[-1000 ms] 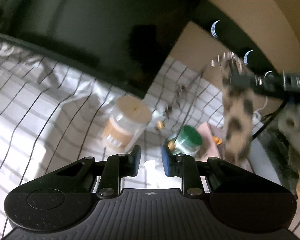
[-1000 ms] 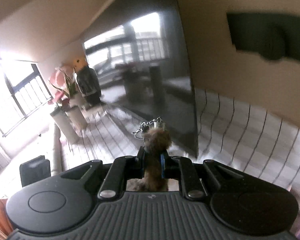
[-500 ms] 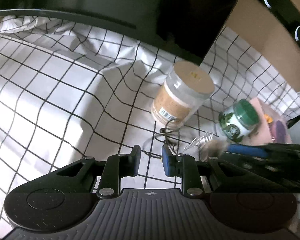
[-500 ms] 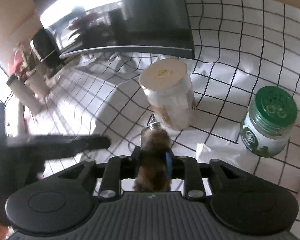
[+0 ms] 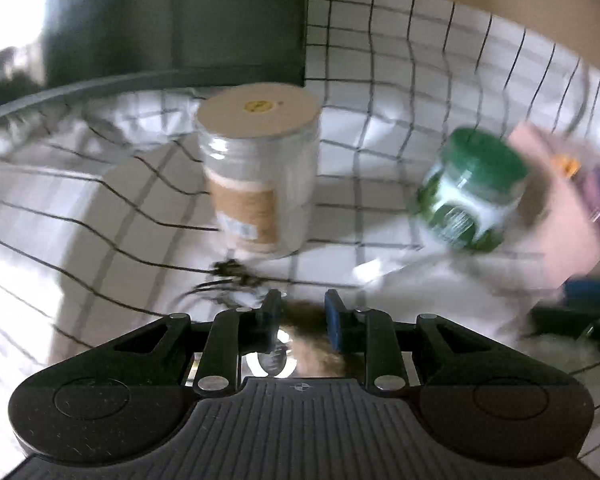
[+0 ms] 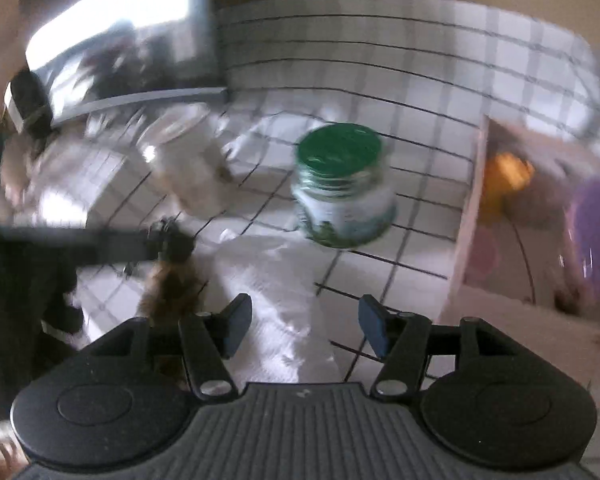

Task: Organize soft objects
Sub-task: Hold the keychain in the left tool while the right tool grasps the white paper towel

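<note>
Gaping empty, right tool (image 6: 300,326); left tool (image 5: 302,318) brackets furry toy (image 5: 314,344), contact unclear.

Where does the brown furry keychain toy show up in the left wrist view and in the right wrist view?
Left wrist: the brown furry toy sits low in the centre, between the left gripper fingers.
Right wrist: the toy is low on the left, outside the empty right gripper, with the left gripper's tip at its top end.
Shared landmark: the green-lidded jar.
</note>
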Action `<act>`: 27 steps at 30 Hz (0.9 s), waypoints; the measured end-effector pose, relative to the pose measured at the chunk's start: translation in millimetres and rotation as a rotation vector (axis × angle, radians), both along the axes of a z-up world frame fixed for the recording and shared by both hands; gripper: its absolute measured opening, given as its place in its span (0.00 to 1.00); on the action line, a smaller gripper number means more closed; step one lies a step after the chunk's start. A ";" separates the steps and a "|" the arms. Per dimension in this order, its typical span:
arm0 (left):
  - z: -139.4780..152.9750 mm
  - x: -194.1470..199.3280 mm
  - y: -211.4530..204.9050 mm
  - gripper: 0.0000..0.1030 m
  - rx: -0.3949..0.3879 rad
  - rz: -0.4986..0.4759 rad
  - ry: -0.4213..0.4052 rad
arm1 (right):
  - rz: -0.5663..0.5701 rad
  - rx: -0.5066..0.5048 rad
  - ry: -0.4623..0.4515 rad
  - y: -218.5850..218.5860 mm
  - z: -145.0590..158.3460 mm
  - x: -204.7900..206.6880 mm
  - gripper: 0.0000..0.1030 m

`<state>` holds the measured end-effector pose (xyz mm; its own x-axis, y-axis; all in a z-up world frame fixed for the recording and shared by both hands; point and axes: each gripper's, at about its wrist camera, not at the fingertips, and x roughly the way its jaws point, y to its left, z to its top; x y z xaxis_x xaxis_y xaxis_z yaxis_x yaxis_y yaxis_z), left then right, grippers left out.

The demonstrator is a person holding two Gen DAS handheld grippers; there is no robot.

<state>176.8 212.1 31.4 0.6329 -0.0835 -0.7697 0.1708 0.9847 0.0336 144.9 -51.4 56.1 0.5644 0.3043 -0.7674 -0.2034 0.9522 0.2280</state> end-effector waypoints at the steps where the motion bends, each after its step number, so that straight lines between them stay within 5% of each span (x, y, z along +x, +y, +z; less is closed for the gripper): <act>1: -0.6 -1.7 3.6 0.30 0.025 0.013 -0.005 | -0.027 0.033 -0.005 -6.0 -2.0 -0.3 0.58; 6: -7.6 0.9 29.9 0.33 0.036 0.095 0.034 | 0.107 -0.033 0.007 7.6 -8.8 5.1 0.58; 9: -9.9 3.3 44.5 0.35 -0.070 0.135 0.087 | 0.129 -0.103 0.023 21.2 -21.2 11.1 0.58; 14: -9.6 2.2 67.3 0.35 -0.232 0.164 0.122 | 0.142 -0.017 0.083 34.9 -32.3 22.4 0.65; 21: -7.8 -2.0 66.7 0.36 -0.201 0.102 0.132 | 0.197 -0.107 0.061 71.5 -39.7 24.6 0.95; 27: -6.6 0.9 61.1 0.35 -0.192 0.155 0.150 | 0.247 -0.184 0.054 84.4 -42.7 22.2 0.98</act>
<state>177.7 273.2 24.9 0.5299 -0.1476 -0.8351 0.0066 0.9854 -0.1700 167.1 33.0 13.4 0.4479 0.2799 -0.8491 -0.4259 0.9018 0.0727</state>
